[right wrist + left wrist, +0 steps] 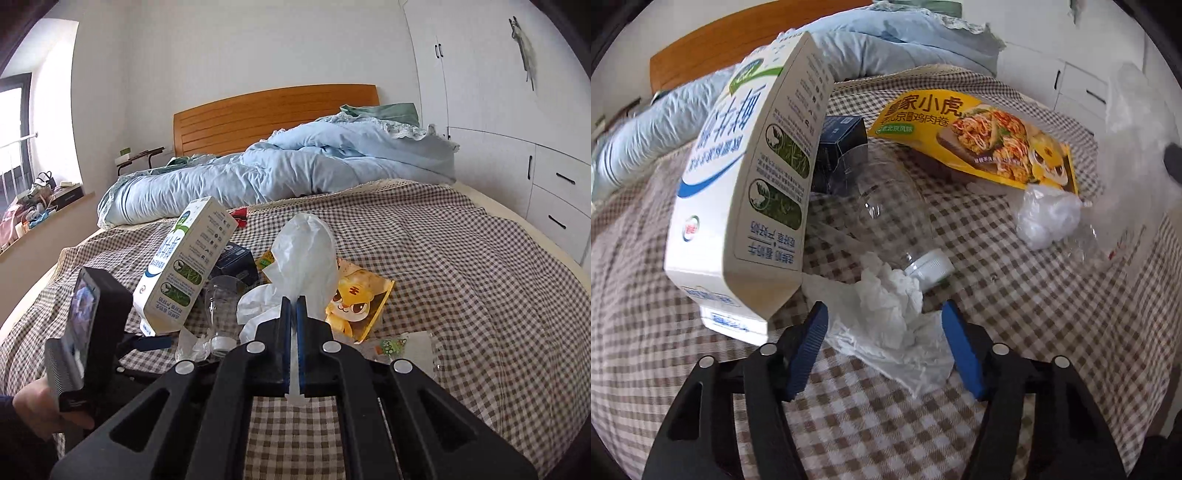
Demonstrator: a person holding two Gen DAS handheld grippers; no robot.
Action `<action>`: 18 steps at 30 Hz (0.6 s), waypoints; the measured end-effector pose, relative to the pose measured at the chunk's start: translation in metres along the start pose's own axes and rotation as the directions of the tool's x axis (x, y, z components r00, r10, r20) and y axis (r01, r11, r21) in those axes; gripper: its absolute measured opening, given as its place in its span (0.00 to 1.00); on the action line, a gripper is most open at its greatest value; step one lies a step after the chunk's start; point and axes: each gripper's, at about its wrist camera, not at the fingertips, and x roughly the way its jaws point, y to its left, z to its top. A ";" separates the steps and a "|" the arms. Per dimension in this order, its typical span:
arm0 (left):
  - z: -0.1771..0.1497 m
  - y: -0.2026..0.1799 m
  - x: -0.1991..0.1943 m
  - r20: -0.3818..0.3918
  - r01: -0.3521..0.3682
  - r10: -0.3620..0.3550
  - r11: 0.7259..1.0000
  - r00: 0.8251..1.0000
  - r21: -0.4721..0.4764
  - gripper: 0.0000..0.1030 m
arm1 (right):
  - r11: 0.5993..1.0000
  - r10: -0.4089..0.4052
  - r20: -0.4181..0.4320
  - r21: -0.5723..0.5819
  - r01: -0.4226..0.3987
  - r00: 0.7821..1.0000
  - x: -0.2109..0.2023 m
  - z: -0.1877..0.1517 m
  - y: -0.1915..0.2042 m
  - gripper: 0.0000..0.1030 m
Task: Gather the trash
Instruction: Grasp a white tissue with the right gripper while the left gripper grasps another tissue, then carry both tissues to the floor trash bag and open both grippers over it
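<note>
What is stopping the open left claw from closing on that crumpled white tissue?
Nothing visible. The crumpled tissue lies between the fingers of the left gripper, pads not yet touching. The milk carton leans close on the left; the clear bottle lies just behind.

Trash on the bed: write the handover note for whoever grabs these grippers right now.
Right gripper: shut on the thin white plastic bag, lifted above the checked bedspread.
Left gripper: open, straddling the crumpled tissue; pads not yet pressing it.
On the bed, all uncollected: tilted milk carton, clear bottle lying with its white cap beside the tissue, dark box, yellow snack wrapper, balled clear plastic.
Done: bag in hand.
Left: close on the tissue, bag it, then the remaining pieces.
</note>
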 end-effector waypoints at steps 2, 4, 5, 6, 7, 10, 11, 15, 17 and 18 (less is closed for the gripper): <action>-0.002 0.007 0.013 -0.059 -0.009 0.007 0.999 0.998 -0.045 0.37 | 1.000 0.008 -0.003 -0.009 -0.008 1.000 0.002 -0.001 0.004 0.03; -0.001 0.012 0.005 -0.028 0.027 -0.029 0.998 0.999 -0.059 0.14 | 1.000 0.017 -0.009 -0.012 -0.017 1.000 0.005 -0.002 0.007 0.03; -0.002 0.013 -0.002 -0.007 0.044 -0.044 0.998 0.999 -0.049 0.10 | 1.000 0.023 -0.010 -0.011 -0.023 1.000 0.006 -0.002 0.008 0.03; -0.002 0.015 -0.012 0.023 0.047 -0.046 0.998 0.999 -0.042 0.08 | 0.999 0.031 -0.012 -0.013 -0.031 0.999 0.007 -0.002 0.010 0.03; -0.002 0.019 -0.023 0.044 0.070 -0.067 0.996 0.997 -0.055 0.06 | 0.999 0.034 -0.012 -0.017 -0.034 0.999 0.007 -0.003 0.012 0.03; -0.004 0.041 -0.059 0.116 0.226 -0.208 0.961 0.971 -0.162 0.05 | 0.999 0.038 -0.015 -0.029 -0.039 0.999 0.007 -0.005 0.014 0.03; -0.005 0.049 -0.071 0.146 0.293 -0.269 0.938 0.952 -0.186 0.05 | 0.999 0.039 -0.014 -0.031 -0.039 0.999 0.007 -0.005 0.014 0.03; -0.009 0.065 -0.105 0.257 0.442 -0.385 0.870 0.886 -0.218 0.05 | 0.999 0.034 -0.011 -0.028 -0.034 0.999 0.003 -0.005 0.008 0.03; -0.007 0.062 -0.109 0.274 0.444 -0.381 0.867 0.883 -0.224 0.05 | 0.999 0.028 -0.007 -0.021 -0.028 1.000 0.000 -0.005 0.005 0.03; -0.008 0.060 -0.109 0.273 0.442 -0.379 0.869 0.884 -0.222 0.04 | 0.999 0.027 -0.007 -0.018 -0.028 1.000 0.000 -0.005 0.004 0.03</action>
